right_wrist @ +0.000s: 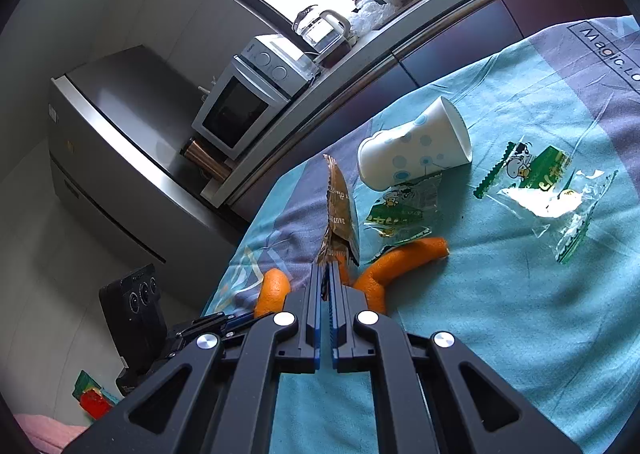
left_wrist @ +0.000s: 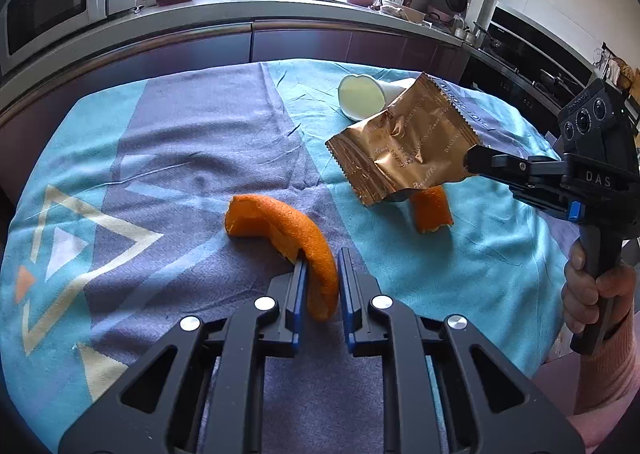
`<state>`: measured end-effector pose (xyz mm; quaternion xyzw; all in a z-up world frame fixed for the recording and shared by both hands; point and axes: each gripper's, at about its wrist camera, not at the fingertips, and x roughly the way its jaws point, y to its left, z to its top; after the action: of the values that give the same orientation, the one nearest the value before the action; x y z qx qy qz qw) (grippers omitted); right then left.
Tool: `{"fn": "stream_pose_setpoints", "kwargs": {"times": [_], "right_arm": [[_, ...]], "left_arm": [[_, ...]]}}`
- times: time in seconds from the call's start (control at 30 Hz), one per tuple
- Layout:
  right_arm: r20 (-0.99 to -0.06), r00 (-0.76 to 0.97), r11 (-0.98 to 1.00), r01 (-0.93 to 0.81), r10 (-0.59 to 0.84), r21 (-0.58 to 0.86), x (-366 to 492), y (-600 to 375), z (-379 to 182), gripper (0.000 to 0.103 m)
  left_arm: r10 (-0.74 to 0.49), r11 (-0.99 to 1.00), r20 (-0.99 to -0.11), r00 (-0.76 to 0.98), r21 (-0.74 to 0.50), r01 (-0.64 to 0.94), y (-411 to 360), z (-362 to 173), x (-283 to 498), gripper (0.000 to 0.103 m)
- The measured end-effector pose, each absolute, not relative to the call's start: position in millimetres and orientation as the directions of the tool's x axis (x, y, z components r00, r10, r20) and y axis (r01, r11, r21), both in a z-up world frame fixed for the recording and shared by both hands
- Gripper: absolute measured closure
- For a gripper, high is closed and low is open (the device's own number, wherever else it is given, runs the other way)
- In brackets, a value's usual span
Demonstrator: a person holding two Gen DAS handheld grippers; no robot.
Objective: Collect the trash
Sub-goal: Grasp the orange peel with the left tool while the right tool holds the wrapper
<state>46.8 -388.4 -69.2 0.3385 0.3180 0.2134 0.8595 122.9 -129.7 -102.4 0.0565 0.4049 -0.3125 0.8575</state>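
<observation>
Two pieces of trash are already in my tongs, and more litter lies on the patterned tablecloth (left_wrist: 180, 141). Largest is the white paper cup (right_wrist: 412, 149), tipped on its side at about twelve o'clock from my right gripper (right_wrist: 325, 268). Next comes the gold snack wrapper (left_wrist: 404, 145): the right gripper is clamped tight on its edge and holds it clear of the cloth, at two o'clock in the left wrist view. Two green-printed clear wrappers (right_wrist: 536, 181) lie at one to two o'clock in the right wrist view, untouched. My left gripper (left_wrist: 322, 274) is pinched on a curved orange peel (left_wrist: 296, 238), narrow jaws pressing both sides of it; whether the peel's far end touches the cloth I cannot tell. A second orange peel (right_wrist: 396, 266) lies just past the right fingertips.

I judge the step as mid-collection, both hands loaded. The next move calls for carrying both pieces to a bin, which I cannot see here, without loosening either grip.
</observation>
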Motion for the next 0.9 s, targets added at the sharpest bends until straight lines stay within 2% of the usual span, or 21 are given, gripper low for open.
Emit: {"fn": "stream_pose_setpoints", "kwargs": {"times": [0.2, 0.6, 0.9], "right_arm": [[-0.382, 0.71, 0.673, -0.173, 0.591, 0.719, 49, -383, -65, 0.1], [-0.335, 0.679, 0.636, -0.252, 0.654, 0.729, 53, -355, -48, 0.101], [-0.313, 0.603, 0.589, -0.334, 0.734, 0.736, 67, -310, -38, 0.101]], "left_arm": [[-0.498, 0.799, -0.721, 0.482, -0.165, 0.579, -120, -97, 117, 0.096], [-0.507, 0.81, -0.662, 0.552, -0.148, 0.567, -73, -62, 88, 0.096], [-0.468, 0.852, -0.639, 0.61, -0.143, 0.503, -18, -47, 72, 0.096]]}}
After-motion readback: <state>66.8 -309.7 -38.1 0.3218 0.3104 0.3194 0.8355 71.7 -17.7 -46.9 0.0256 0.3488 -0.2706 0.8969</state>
